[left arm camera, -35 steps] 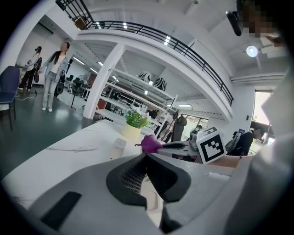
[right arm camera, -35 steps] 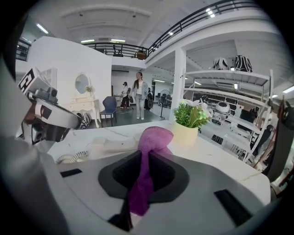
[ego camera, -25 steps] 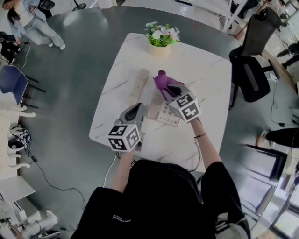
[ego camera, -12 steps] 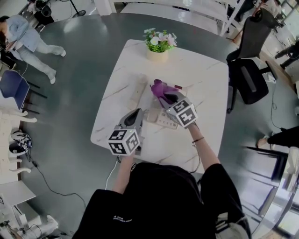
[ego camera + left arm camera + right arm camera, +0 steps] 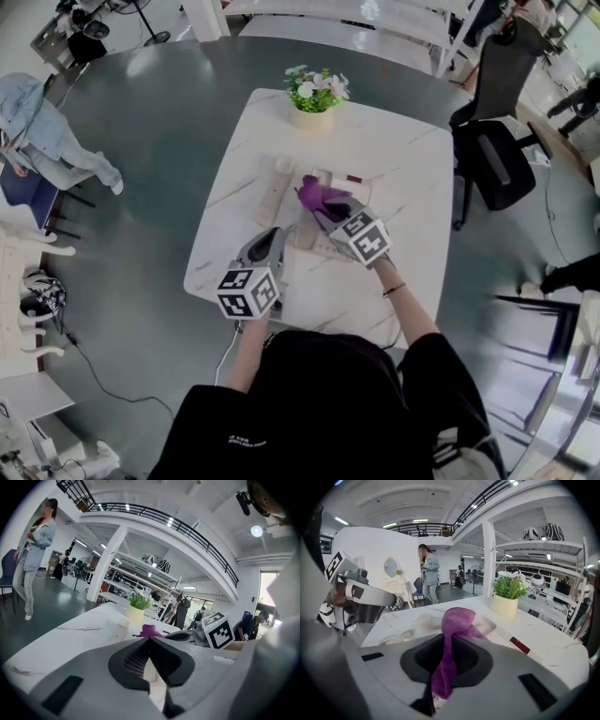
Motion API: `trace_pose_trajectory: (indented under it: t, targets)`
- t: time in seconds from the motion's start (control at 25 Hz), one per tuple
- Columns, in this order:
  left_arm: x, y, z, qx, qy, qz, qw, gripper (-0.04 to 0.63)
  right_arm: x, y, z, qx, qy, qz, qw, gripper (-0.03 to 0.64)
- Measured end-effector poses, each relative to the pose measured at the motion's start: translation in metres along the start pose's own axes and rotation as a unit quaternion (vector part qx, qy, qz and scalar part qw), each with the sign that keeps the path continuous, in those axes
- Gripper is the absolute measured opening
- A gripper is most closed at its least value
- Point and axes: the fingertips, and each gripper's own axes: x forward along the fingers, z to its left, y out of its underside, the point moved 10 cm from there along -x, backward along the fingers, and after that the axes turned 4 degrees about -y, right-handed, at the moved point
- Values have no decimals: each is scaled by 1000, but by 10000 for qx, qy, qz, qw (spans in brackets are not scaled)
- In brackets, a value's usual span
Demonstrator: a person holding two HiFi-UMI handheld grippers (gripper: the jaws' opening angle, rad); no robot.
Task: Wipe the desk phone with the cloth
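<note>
so going left to right: the left gripper (image 5: pixel 150 640) sits at the near left corner of the phone (image 5: pixel 307 234). Its claw is pinched together at the tips and I can't see anything caught in it. Pretty much a spare hand right now, low over the table (image 5: pixel 403 187)

The handset (image 5: pixel 277 183) is off the phone, lying flat on the tabletop just past the phone's far left corner. A curly cord shows next to it in the right gripper view

The phone itself is the beige block in the middle of the white table, close to the person. Both grippers cover part of it in the head view

The right gripper (image 5: pixel 328 212) is over the phone's right half. Its claw is clamped on the purple cloth (image 5: pixel 457 618), which bunches up out past the tips toward the phone's far edge. Can't tell if the cloth is actually touching the phone or just above it

There's a little potted plant (image 5: pixel 314 105) well beyond the phone, at the far edge of the table

My read: this is the wiping step itself, right at the phone's far end. Next move would be pressing the loose end down onto the phone's face and dragging it across. The phone is light and could slide, so that free left claw should probably pin it
</note>
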Motion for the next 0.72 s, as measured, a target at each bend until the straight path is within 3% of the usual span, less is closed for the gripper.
trace_pose_trajectory:
  t: [0.24, 0.72]
  targets:
    - [-3, 4, 0, 2, 6, 1, 10000, -2, -1, 3, 8, -18, 15, -12, 10000, 34]
    - [-14, 8, 0, -2, -34, -5, 10000, -2, 2, 15, 34, 7, -359, 169, 9992, 34]
